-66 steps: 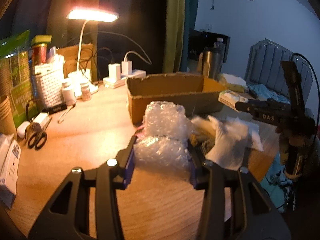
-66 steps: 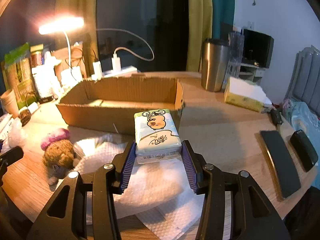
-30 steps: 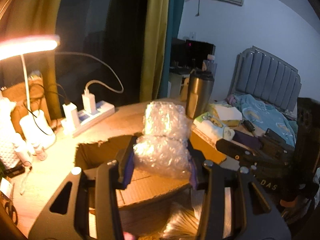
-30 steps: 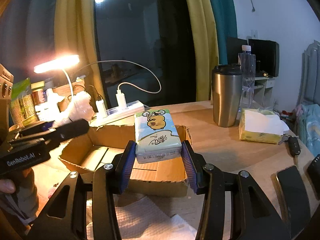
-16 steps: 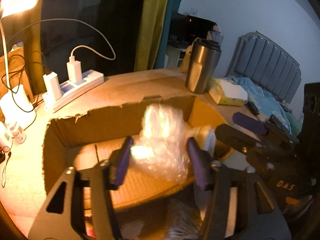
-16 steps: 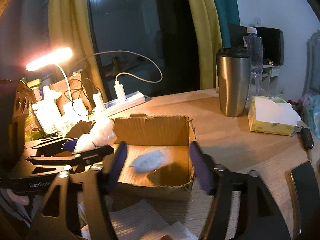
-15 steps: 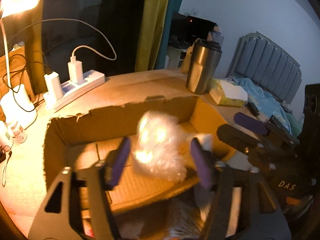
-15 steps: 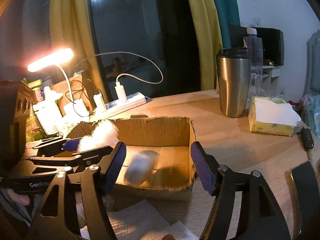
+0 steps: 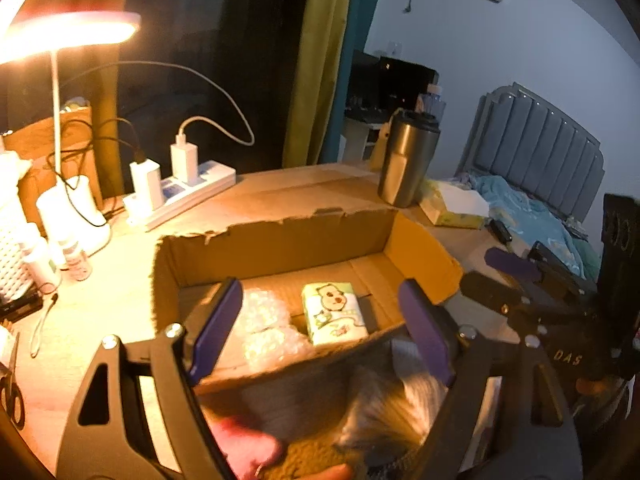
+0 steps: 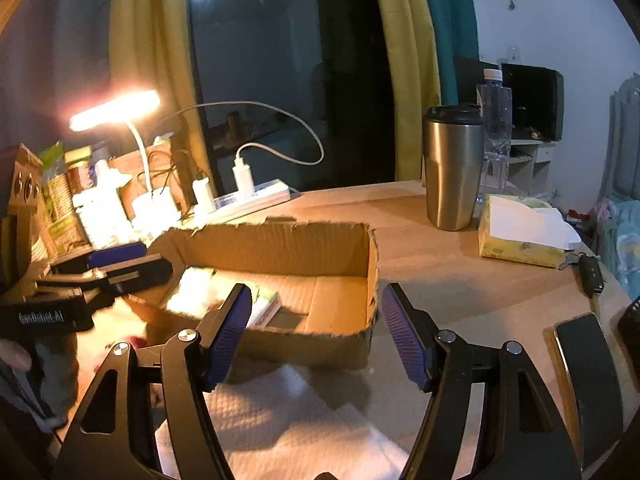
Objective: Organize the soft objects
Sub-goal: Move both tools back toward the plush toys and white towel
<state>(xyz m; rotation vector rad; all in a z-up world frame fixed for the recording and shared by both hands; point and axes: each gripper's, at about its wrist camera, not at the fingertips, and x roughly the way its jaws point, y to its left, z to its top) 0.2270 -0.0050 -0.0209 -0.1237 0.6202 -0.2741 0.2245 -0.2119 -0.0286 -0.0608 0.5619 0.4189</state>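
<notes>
An open cardboard box stands on the wooden table; it also shows in the right wrist view. Inside it lie a bubble wrap bundle and a tissue pack with a cartoon print, side by side. My left gripper is open and empty above the box's near wall. My right gripper is open and empty just in front of the box. Below the left gripper a blurred plush toy lies outside the box. White paper towels lie under the right gripper.
A steel tumbler, a yellow tissue box, a key fob and a phone sit to the right. A lit desk lamp, a power strip and bottles stand to the left.
Both grippers carried their loads over the box and opened. The bubble wrap and the tissue pack dropped and now lie on the box floor. Both grippers are wider open.
</notes>
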